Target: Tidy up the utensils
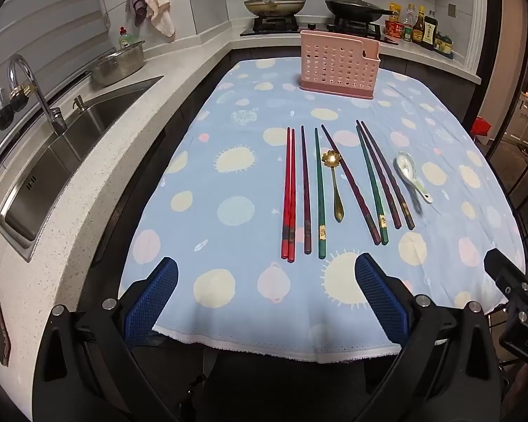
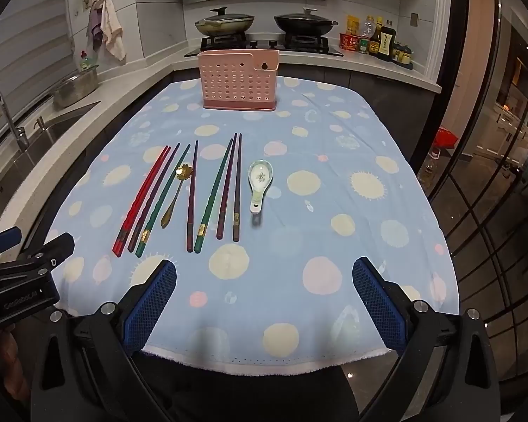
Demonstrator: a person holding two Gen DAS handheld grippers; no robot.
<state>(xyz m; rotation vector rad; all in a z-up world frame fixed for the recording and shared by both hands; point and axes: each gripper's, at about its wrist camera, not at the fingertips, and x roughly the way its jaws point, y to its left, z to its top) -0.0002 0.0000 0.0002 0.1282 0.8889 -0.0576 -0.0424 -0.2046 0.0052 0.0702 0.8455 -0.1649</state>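
My left gripper (image 1: 265,297) and right gripper (image 2: 264,297) gape wide, empty, at lower frame. I should pinch one red chopstick (image 1: 287,193) mid-shaft, then lift toward the pink holder (image 1: 338,65).

steel sink (image 1: 88,116), two lidded pans (image 2: 225,23), sauce bottles (image 2: 380,40)

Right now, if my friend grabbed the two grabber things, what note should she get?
Left gripper: open, empty, at the near table edge.
Right gripper: open, empty, beside it.
On the blue spotted tablecloth: a row of red, purple and green chopsticks, a gold flower-shaped metal spoon among them, a white ceramic soup spoon at the right end.
Pink perforated plastic holder: at the far end; nothing shows above its rim.
Done: nothing yet.
Left: every utensil goes into the holder.
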